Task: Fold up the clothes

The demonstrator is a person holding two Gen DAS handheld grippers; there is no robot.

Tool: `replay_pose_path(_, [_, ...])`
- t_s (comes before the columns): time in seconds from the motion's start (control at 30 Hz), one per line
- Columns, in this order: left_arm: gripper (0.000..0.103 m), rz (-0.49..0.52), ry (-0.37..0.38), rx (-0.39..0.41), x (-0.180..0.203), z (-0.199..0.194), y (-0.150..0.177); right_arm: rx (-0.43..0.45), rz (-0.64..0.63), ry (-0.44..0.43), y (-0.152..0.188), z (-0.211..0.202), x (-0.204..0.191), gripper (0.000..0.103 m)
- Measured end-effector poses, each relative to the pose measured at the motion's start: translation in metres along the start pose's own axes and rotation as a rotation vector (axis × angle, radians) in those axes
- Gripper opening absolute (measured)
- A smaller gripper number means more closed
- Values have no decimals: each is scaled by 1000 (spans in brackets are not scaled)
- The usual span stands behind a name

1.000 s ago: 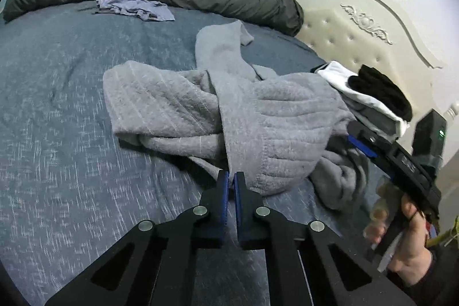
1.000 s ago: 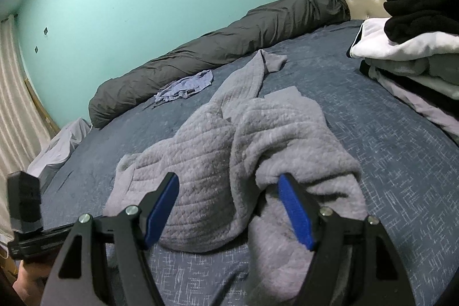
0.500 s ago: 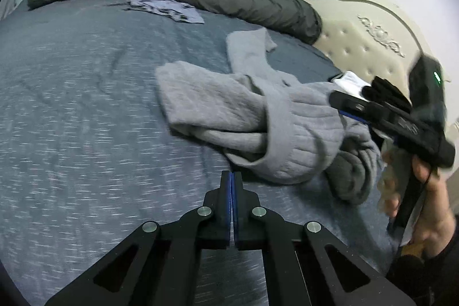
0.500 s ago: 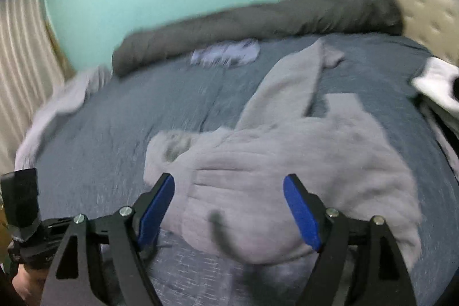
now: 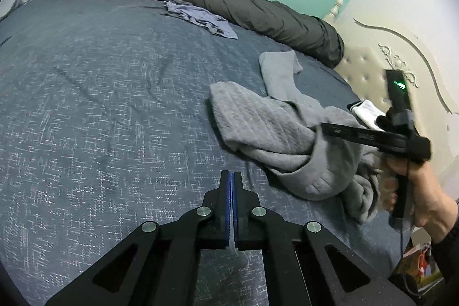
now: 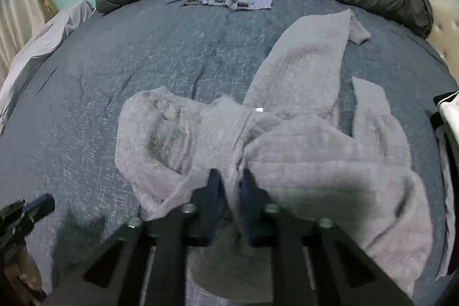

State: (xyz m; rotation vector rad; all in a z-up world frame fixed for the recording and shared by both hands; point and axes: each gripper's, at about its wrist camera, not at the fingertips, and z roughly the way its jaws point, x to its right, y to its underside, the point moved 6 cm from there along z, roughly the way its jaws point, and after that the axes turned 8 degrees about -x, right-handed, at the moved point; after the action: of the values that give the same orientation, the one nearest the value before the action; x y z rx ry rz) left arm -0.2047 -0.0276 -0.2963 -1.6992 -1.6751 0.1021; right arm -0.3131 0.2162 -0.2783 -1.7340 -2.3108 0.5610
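Tongs [image 6: 231, 182] on right pinch grey garment [image 6: 301, 139].

blurry: right gripper [image 6: 231, 205] and gray sweater [image 6: 301, 151] in the right wrist view | hidden: gripper tips under bunched cloth (only dark shapes show) | cut off: white and black clothes pile [image 6: 449, 111] at the right edge | hidden: pile [image 5: 365, 111] partly behind the gripper in the left view
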Motion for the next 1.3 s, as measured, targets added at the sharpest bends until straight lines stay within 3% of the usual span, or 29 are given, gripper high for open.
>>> replay_pose_path(0.27, [1, -14, 30, 1, 13, 7, -7, 60, -49, 17, 49, -61, 35, 10])
replay_pose_path(0.33, [6, -24, 49, 11, 21, 10, -12, 75, -61, 22, 61, -76, 44, 10])
replay_pose_path(0.4, [24, -37, 74, 15, 28, 15, -16, 91, -73, 26, 73, -91, 53, 10])
replay_pose_path(0.43, [28, -36, 85, 16, 33, 19, -18, 98, -79, 28, 79, -99, 57, 10])
replay_pose_path(0.57, [29, -26, 125, 2, 58, 37, -23, 61, -57, 48, 110, -97, 78, 9])
replay_pose_path(0.67, [29, -9, 147, -54, 78, 58, -17, 28, -29, 79, 124, -90, 93, 9])
replay_pose_path(0.9, [27, 93, 152, -154, 108, 82, 2, 25, -42, 112, 123, -88, 94, 9])
replay_pose_path(1.1, [27, 113, 101, -145, 84, 64, 3, 65, -57, 86, 110, -96, 83, 9])
replay_pose_path(1.3, [27, 78, 62, -190, 59, 73, 10, 114, -58, 91, 104, -107, 83, 9])
